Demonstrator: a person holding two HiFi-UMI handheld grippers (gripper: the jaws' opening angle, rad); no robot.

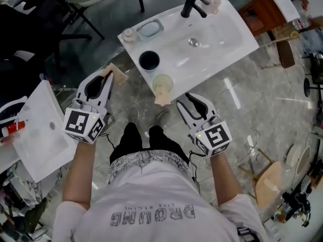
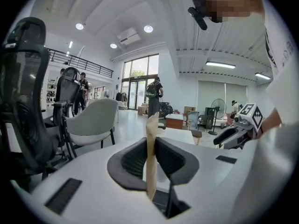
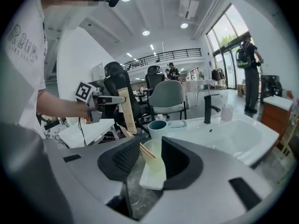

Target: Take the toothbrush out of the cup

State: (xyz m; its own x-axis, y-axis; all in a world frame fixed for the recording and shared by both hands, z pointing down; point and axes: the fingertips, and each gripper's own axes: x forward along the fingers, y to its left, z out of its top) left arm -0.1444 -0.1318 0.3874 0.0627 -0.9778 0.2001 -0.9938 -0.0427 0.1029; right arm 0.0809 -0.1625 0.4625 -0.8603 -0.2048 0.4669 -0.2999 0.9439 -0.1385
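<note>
A pale translucent cup (image 1: 162,83) stands at the near edge of the white sink counter (image 1: 222,44). A tan wooden toothbrush (image 3: 146,150) leans out of the cup (image 3: 155,157) toward the left. My right gripper (image 1: 191,99) hangs just right of the cup and short of it. Its jaws are open with nothing between the pads, and the right gripper (image 3: 150,144) looks straight at the cup. My left gripper (image 1: 107,74) is off the counter's left side. It is shut on a tan flat strip (image 2: 151,153) that stands upright in the jaws.
A dark cup (image 1: 149,60) stands just behind the pale one, with a soap dish (image 1: 150,29) and a small jar (image 1: 127,34) further back. A black faucet (image 1: 194,4) rises at the far side. A second white basin (image 1: 43,130) lies at the left, office chairs (image 2: 91,122) beyond.
</note>
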